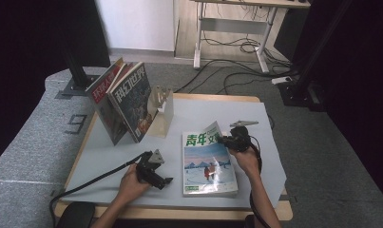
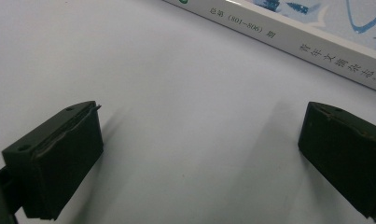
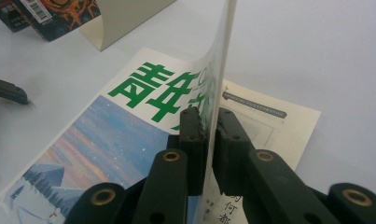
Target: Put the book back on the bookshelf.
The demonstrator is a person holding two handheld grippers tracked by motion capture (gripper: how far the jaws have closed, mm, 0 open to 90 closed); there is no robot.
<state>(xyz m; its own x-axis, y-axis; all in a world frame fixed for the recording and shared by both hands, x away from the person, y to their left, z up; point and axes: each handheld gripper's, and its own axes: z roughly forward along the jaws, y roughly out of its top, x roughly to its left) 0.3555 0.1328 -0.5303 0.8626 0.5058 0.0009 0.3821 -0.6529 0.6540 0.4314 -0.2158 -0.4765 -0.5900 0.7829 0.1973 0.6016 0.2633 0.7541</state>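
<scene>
a magazine [image 1: 208,164] with green title characters and a snowy landscape on its cover lies flat at the lower centre of the high view, on the pale sheet [image 1: 189,118] that covers the table. its front cover [image 3: 185,88] is lifted at the upper right corner and curls upward, exposing the cream first page [image 3: 269,116] beneath. the right gripper [image 1: 233,140], at the magazine's upper right corner in the high view, has its jaws closed on that raised cover; in the right gripper view the cover's thin edge runs up the middle of the frame from between the two pressed jaws. the left gripper [image 1: 153,171], held at the lower left of the magazine and apart from it, rests low over the sheet with its jaws spread wide and nothing between them; in the left gripper view the magazine's white spine [image 2: 288,35] crosses the upper right of the frame beyond the jaws. toward the upper left of the high view, several magazines [image 1: 125,97] lean against a beige bookend [image 1: 163,111], well apart from both grippers.
</scene>
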